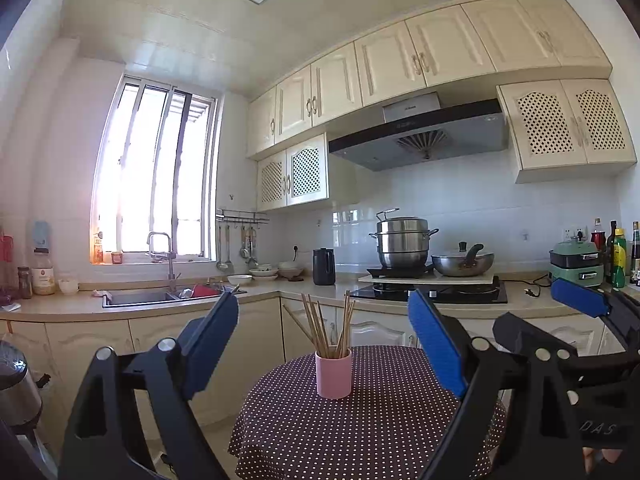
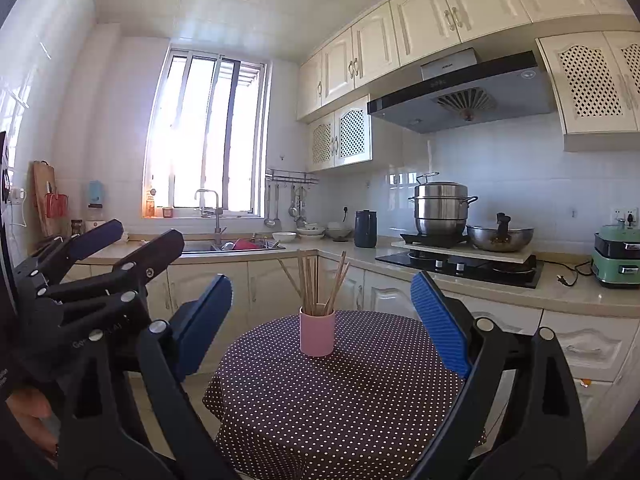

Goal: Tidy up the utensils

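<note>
A pink cup (image 1: pixel 334 376) (image 2: pixel 317 336) stands upright on a small round table with a dark polka-dot cloth (image 1: pixel 360 440) (image 2: pixel 340 408). Several wooden chopsticks (image 1: pixel 316 324) (image 2: pixel 310 284) stand fanned out in it. My left gripper (image 1: pixel 323 298) is open and empty, held level short of the cup, which shows between its blue pads. My right gripper (image 2: pixel 321 280) is likewise open and empty, framing the cup from the near side. Each gripper also shows in the other's view, the right gripper (image 1: pixel 528 304) beside the left, and the left gripper (image 2: pixel 146 232) to its left.
Behind the table, an L-shaped counter (image 1: pixel 264 292) carries a sink (image 1: pixel 140 298), bowls, a dark kettle (image 1: pixel 324 266), a hob with a steel steamer pot (image 1: pixel 402 240) and wok (image 1: pixel 462 264), and a green appliance (image 1: pixel 576 264) with bottles. A steel canister (image 1: pixel 16 392) stands at lower left.
</note>
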`<action>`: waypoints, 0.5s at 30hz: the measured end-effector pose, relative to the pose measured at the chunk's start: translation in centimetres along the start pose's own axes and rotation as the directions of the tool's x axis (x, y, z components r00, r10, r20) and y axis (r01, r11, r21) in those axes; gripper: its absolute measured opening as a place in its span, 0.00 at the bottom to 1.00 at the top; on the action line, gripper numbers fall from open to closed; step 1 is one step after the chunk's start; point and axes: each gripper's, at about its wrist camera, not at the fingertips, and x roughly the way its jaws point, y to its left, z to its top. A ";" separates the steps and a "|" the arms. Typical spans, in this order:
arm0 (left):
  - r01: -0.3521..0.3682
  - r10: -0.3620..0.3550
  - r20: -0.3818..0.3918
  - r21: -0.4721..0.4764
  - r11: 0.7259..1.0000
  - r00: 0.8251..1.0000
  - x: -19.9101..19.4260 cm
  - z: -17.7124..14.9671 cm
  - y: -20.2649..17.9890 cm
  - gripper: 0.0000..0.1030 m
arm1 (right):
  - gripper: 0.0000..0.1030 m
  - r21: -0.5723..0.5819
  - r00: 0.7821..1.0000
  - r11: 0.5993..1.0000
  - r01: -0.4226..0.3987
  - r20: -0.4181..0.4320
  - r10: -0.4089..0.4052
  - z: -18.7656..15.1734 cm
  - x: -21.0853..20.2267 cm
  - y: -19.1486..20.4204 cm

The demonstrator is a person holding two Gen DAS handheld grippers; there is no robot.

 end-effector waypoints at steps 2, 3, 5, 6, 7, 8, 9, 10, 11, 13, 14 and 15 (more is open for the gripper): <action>-0.001 0.001 0.001 0.002 1.000 1.000 0.1 0.0 -0.1 0.83 | 0.87 -0.001 1.000 1.000 0.002 0.000 -0.002 0.0 0.0 0.0; -0.001 0.001 0.002 0.002 1.000 1.000 0.1 0.0 0.0 0.83 | 0.87 -0.002 1.000 1.000 0.003 0.000 -0.003 0.0 0.0 0.0; -0.002 0.002 0.004 0.002 1.000 1.000 0.0 0.0 -0.1 0.83 | 0.87 -0.001 1.000 1.000 0.003 -0.001 -0.003 -0.1 0.0 0.0; -0.003 0.003 0.006 0.003 1.000 1.000 0.0 0.0 -0.1 0.83 | 0.87 -0.001 1.000 1.000 0.002 -0.001 -0.002 -0.1 0.0 0.0; -0.005 0.005 0.009 0.004 1.000 1.000 0.0 0.0 -0.1 0.83 | 0.87 0.000 1.000 1.000 0.001 -0.001 -0.001 0.0 0.0 0.0; -0.006 0.006 0.011 0.005 1.000 1.000 0.0 0.0 0.0 0.83 | 0.87 0.001 1.000 1.000 0.000 -0.002 0.000 -0.1 0.0 0.0; -0.007 0.007 0.013 0.007 1.000 1.000 0.0 0.0 -0.1 0.83 | 0.87 0.000 1.000 1.000 0.000 -0.002 0.000 -0.1 0.0 0.0; -0.008 0.008 0.013 0.008 1.000 1.000 -0.1 0.0 0.0 0.83 | 0.87 0.000 1.000 1.000 0.000 -0.002 0.000 -0.1 0.0 0.0; -0.007 0.007 0.013 0.008 1.000 1.000 -0.1 0.0 0.0 0.83 | 0.87 0.001 1.000 1.000 0.001 -0.001 -0.001 -0.1 0.0 0.0; -0.007 0.007 0.011 0.008 1.000 1.000 -0.1 0.0 0.0 0.83 | 0.87 0.001 1.000 1.000 0.001 -0.002 -0.001 -0.1 0.0 0.0; -0.008 0.008 0.010 0.009 1.000 1.000 0.0 0.0 0.0 0.83 | 0.87 0.001 1.000 1.000 0.000 -0.002 0.000 -0.2 0.0 0.0; -0.009 0.009 0.010 0.010 1.000 1.000 -0.1 0.0 0.0 0.83 | 0.87 0.002 1.000 1.000 -0.001 -0.002 0.001 -0.2 0.0 0.0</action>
